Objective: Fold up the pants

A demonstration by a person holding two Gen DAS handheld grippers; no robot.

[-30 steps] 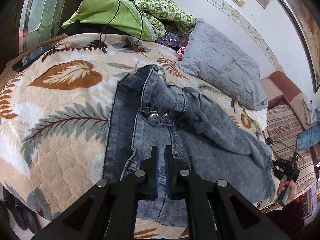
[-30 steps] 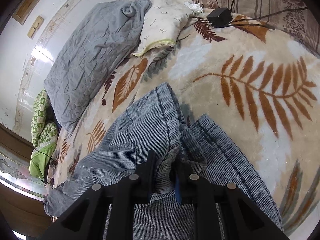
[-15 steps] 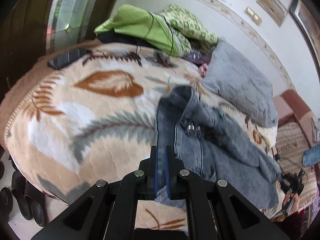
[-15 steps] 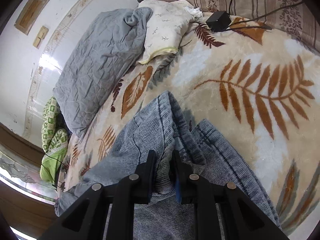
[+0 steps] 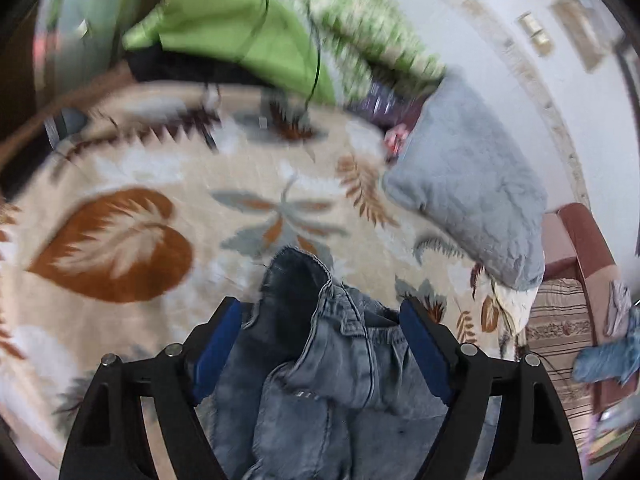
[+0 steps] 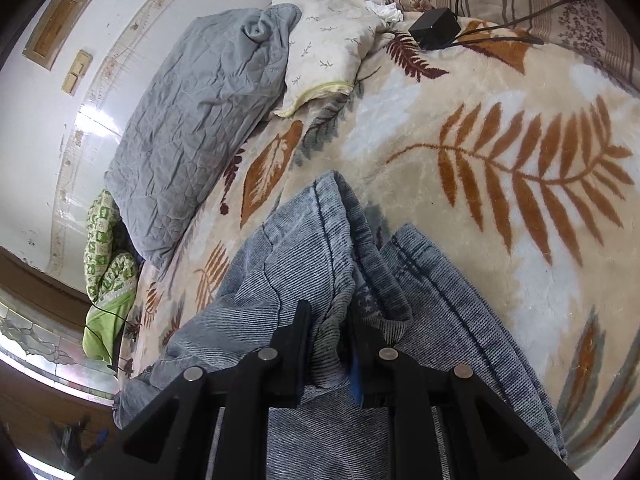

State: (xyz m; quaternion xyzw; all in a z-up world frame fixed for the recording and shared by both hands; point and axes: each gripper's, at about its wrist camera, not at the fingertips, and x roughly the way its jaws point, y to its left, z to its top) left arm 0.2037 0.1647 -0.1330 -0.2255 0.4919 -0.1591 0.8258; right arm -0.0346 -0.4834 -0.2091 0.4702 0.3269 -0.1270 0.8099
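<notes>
Denim, faded blue-grey: the pants (image 5: 320, 360) lie crumpled on a bed under a beige leaf-print blanket (image 5: 132, 168). Left wrist view is smeared by motion blur; far edges of the room hard to read.

Left gripper (image 5: 320, 320): jaws opening, blue pads (image 5: 218, 344) spread wide on either side of the waistband bunch. Denim sits between them, but the pads do not appear to press on it. Two metal buttons barely show on the cloth; lower part of the pants is cut off behind the gripper frame and the picture's bottom edge.

Right gripper (image 6: 328, 320): jaws close together, pinching a raised fold of denim at the leg end. One blue pad shows only as a sliver; the other is hidden by cloth. Two hem ends lie beyond the fingertips, one overlapping the other. How far the pants run back under the gripper cannot be seen.

Around: grey quilted pillow (image 6: 200, 120) against the wall, a cream pillow (image 6: 328, 40) touching it. A small black box (image 6: 434, 28) with cables rests on the blanket near a striped cushion. Green cloth pile (image 5: 240, 36) at the far end of the bed, blurred; a thin dark cord runs over it. Dark items beneath that pile cannot be identified.
</notes>
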